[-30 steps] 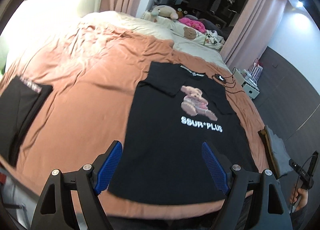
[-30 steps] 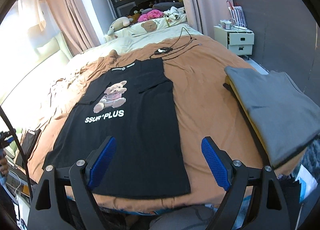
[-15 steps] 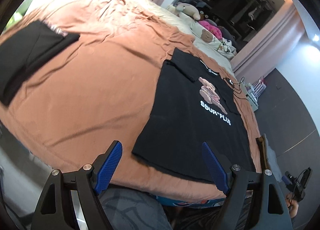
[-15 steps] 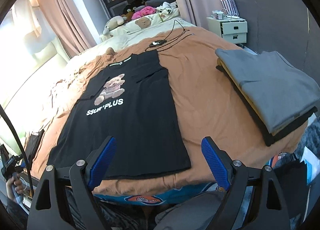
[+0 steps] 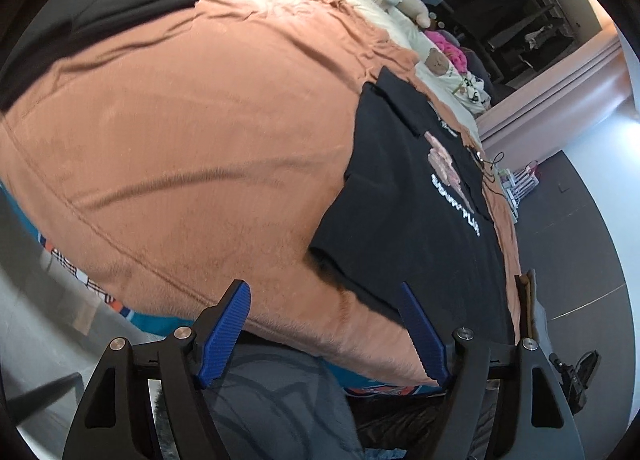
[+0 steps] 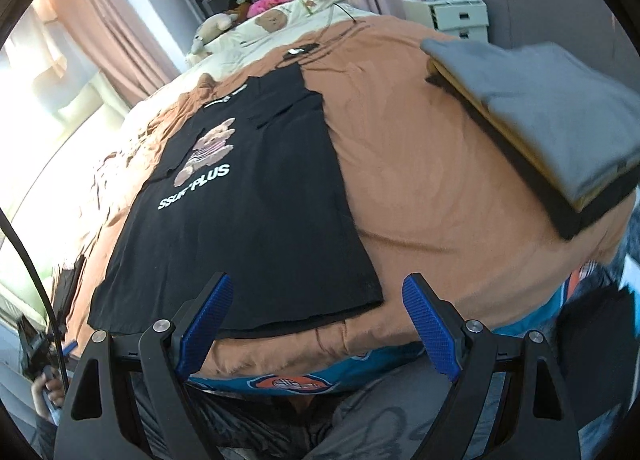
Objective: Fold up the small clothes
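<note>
A black T-shirt (image 6: 256, 195) with a teddy-bear print and white lettering lies flat on the orange bedspread (image 6: 420, 163), sleeves folded in, hem toward me. In the left wrist view the same T-shirt (image 5: 408, 211) shows its near left hem corner just beyond my left gripper (image 5: 326, 304), whose jaws are closing with only the bed edge between them, pressing on nothing. My right gripper (image 6: 318, 298) stands open over the shirt's near right hem corner, not touching it.
A stack of folded grey, yellow and black clothes (image 6: 540, 115) sits at the bed's right edge. Another folded black garment (image 5: 92, 15) lies far left. Pillows and plush toys (image 6: 272, 15) are at the head, a cable (image 6: 312, 47) beyond the shirt, a white nightstand (image 6: 452, 15) behind.
Both grippers have sunk toward the near bed edge. The left view has dropped and rolled, so the shirt's hem corner now sits just past its fingers. The right has come closer to the hem.
</note>
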`<state>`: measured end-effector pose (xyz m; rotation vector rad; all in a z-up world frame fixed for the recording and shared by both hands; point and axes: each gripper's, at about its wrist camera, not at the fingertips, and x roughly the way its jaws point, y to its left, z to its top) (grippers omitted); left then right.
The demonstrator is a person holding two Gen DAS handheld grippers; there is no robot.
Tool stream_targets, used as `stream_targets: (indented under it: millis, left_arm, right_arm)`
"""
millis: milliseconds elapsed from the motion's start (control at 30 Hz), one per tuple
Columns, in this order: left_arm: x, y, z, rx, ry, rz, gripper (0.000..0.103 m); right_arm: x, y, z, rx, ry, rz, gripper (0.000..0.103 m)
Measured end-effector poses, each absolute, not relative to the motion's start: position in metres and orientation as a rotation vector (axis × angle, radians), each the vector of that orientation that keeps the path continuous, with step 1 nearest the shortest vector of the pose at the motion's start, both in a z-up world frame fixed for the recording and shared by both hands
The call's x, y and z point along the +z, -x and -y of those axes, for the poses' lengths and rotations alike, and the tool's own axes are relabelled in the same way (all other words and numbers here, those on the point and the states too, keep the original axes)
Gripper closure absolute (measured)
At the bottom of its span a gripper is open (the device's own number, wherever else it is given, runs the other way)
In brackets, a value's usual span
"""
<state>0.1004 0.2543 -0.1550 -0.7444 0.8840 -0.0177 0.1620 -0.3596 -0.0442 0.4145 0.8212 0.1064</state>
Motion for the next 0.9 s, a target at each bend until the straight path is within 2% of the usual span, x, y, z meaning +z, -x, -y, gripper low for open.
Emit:
stream_targets:
  millis: [367, 767, 900]
  left_arm:
    - [-0.178, -0.109, -0.265, -0.023, 0.84, -0.904, 0.031]
    - [-0.184, -0.119, -0.286, -0.037, 0.954, -0.873, 0.034]
    - [-0.185, -0.127, -0.28, -0.078, 0.98, -0.886, 0.041]
  right_arm:
    - [-0.091, -0.186, 0.374, 0.109, -0.512, -0.885, 0.021]
    - [-0.115, -0.203, 0.393, 0.174, -0.635, -0.907, 0.034]
    - [-0.121, -0.206, 0.4, 0.194, -0.671, -0.9, 0.038]
